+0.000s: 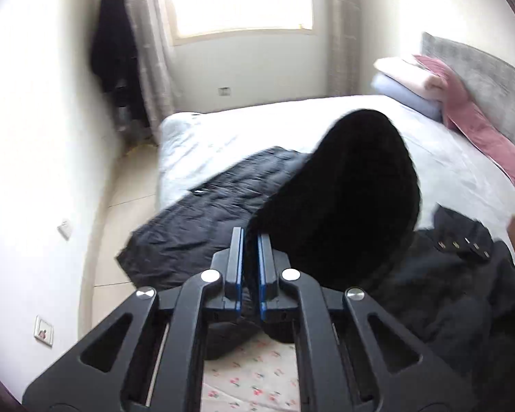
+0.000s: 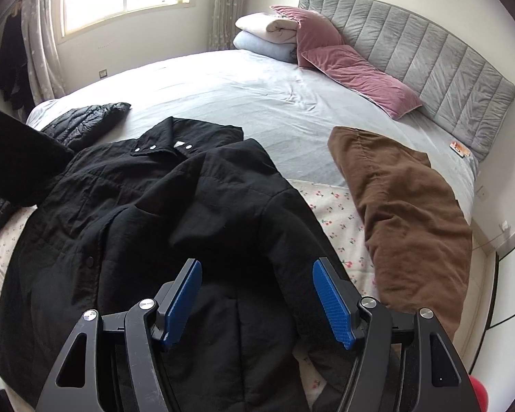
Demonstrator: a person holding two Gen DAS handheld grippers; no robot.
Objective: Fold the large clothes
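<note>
Now the left gripper pinches the black coat's sleeve, while the right gripper hangs wide open.

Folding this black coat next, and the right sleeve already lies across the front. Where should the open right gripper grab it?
Take the black coat at its folded sleeve's cuff end, from above: it lies loose on top, just ahead of the right gripper.

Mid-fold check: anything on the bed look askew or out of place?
Yes. The black coat lies unevenly: its right sleeve is folded across the chest, while the left hand-held gripper holds its other sleeve raised. A phone-like item lies near the headboard.
</note>
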